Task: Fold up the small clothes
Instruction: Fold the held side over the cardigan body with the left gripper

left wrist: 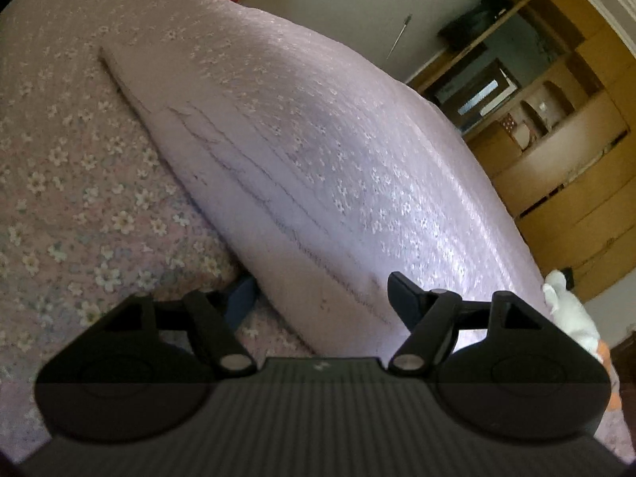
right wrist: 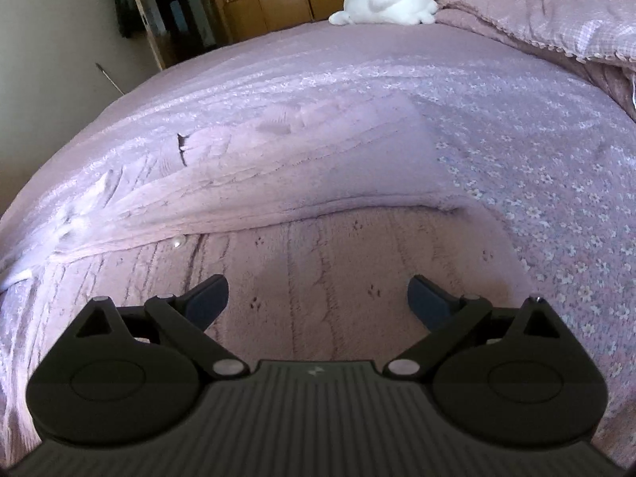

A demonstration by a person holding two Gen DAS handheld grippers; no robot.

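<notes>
Pale pink cable-knit sweater (right wrist: 318, 183) half folded on floral lilac bedspread (right wrist: 556, 206), right gripper (right wrist: 318, 294) fingers spread above it, left gripper (left wrist: 322, 294) released around its near edge, white plush toy (right wrist: 385, 4) far right.

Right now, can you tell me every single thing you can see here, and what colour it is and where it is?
knitted garment: one, pale pink, spread on the bed, part folded over itself
floral bedspread: one, lilac with small white flowers, under the garment
checked quilt: one, lilac, bunched at the far right
plush toy: one, white with orange limbs, at the far edge of the bed
wooden cabinets: light brown, against the wall past the bed
left gripper: black, open, one finger tucked beneath the garment's edge
right gripper: black, open above the garment
</notes>
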